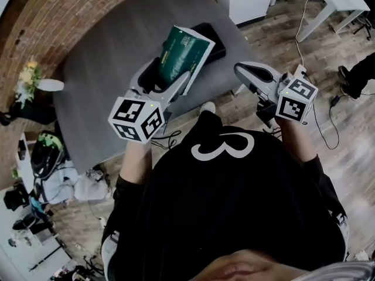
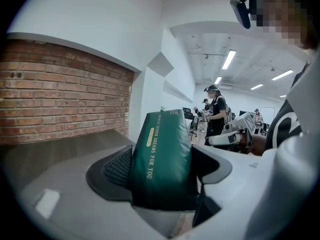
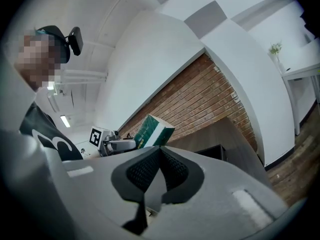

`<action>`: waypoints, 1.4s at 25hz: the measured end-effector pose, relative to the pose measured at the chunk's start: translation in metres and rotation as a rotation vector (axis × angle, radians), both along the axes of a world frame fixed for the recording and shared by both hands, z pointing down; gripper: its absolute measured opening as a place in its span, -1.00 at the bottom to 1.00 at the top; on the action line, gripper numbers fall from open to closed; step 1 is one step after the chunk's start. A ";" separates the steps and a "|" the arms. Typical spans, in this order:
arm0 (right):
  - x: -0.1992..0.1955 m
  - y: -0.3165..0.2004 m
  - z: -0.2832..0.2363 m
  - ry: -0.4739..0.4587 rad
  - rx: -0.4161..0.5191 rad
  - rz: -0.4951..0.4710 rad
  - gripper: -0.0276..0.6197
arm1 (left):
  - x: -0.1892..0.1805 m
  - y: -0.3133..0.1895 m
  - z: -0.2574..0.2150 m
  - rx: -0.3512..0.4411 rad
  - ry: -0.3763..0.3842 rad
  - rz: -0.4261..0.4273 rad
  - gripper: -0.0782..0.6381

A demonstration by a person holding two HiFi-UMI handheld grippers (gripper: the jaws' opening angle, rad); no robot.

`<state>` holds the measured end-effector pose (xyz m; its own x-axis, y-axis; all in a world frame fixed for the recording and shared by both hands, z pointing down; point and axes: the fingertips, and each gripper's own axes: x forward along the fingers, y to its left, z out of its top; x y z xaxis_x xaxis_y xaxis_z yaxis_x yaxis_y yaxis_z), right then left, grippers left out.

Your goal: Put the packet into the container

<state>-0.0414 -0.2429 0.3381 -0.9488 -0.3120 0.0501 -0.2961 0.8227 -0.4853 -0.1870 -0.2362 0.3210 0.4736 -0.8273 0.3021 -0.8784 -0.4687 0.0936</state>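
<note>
Gripping the green packet (image 1: 186, 50) by its lower end, the left hand-held gripper (image 1: 167, 78) has both jaws pressed against the packet's flat sides. The left gripper view shows the dark pads bearing on it from either side. The packet stands up out of the jaws, tilted, and gold lettering runs along its narrow edge. Its far end is white.

In the right gripper view the packet is raised clear of the grey worktop (image 1: 105, 69). From the head view its top end overlaps the near edge of the black container (image 1: 214, 40), which sits on the worktop toward its far right corner. The packet is not inside the container.

The right hand-held gripper (image 1: 243, 70) is off to the right of the worktop, over the wooden floor (image 1: 345, 151). Its jaws are brought together with nothing between them.

A brick wall (image 1: 53, 16) borders the worktop's far side. A white vase of yellow flowers (image 1: 28, 75) stands beyond the worktop's left end. The person wears a black top with a white 3.
</note>
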 end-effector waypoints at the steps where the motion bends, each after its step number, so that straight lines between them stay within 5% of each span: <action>1: -0.001 -0.005 0.001 0.002 -0.005 0.008 -0.91 | -0.001 -0.007 0.000 0.002 -0.008 0.013 0.31; 14: -0.007 -0.049 0.022 0.013 -0.082 0.102 -0.91 | -0.003 -0.080 0.024 -0.028 -0.172 0.200 0.31; 35: 0.003 -0.068 0.066 0.051 -0.197 0.163 -0.91 | 0.000 -0.117 0.122 -0.129 -0.437 0.412 0.30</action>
<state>-0.0386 -0.3109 0.4039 -0.8813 -0.4405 0.1712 -0.4455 0.6532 -0.6123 -0.1866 -0.3530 0.4434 0.5563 -0.5465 0.6260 -0.5972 -0.7867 -0.1561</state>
